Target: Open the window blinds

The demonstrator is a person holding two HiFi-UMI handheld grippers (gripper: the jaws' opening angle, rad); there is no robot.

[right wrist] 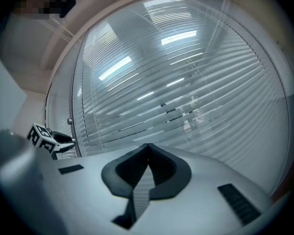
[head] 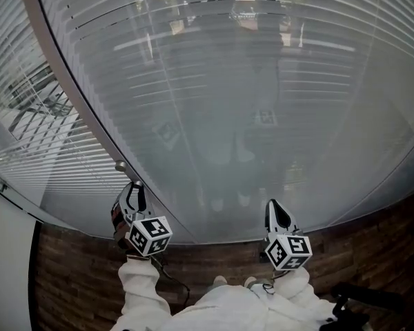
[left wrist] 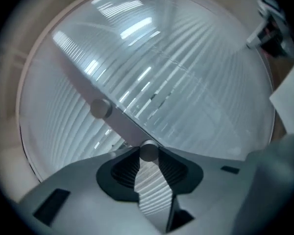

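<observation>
Barely begun: the blinds (head: 262, 81) ahead of the jaws look shut, left gripper (left wrist: 148, 156) pinching the knob (left wrist: 148, 150), right gripper (right wrist: 147, 147) pressed together on nothing

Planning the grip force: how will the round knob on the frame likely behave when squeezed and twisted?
The round knob looks rigid and smooth, so it may slip between the left gripper's pads. It sits fixed on the frame, so it should probably turn in place.
</observation>
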